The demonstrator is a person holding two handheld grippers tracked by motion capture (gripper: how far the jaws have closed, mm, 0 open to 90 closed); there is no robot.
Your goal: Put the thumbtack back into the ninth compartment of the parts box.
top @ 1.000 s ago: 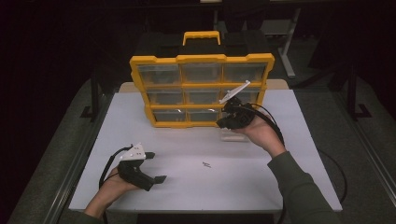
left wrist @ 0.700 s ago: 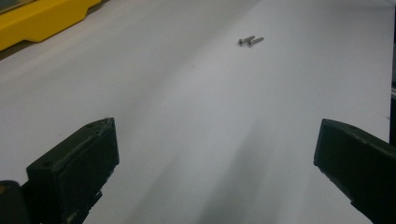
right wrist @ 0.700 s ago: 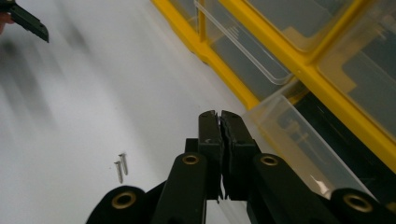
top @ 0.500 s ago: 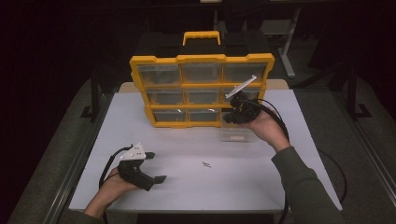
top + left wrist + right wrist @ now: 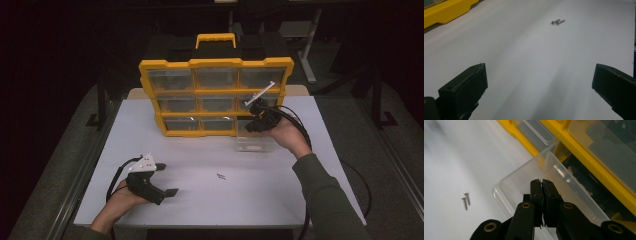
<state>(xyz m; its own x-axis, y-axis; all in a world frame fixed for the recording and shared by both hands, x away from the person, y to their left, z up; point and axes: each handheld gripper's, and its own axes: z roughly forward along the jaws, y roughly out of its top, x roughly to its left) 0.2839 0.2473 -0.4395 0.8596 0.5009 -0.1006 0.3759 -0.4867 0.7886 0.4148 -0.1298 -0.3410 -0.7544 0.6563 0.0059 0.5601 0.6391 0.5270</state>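
1. Since the earlier frame, the clear drawer has slid further out of the yellow organizer onto the table.
2. Nearest, the left gripper rests with jaws spread, empty.
3. Beyond it, 2 screws lie loose.
4. Farthest, the right gripper, jaws clenched on the drawer's wall, should next set the drawer flat.

high view overhead, claw views close, sharing screws
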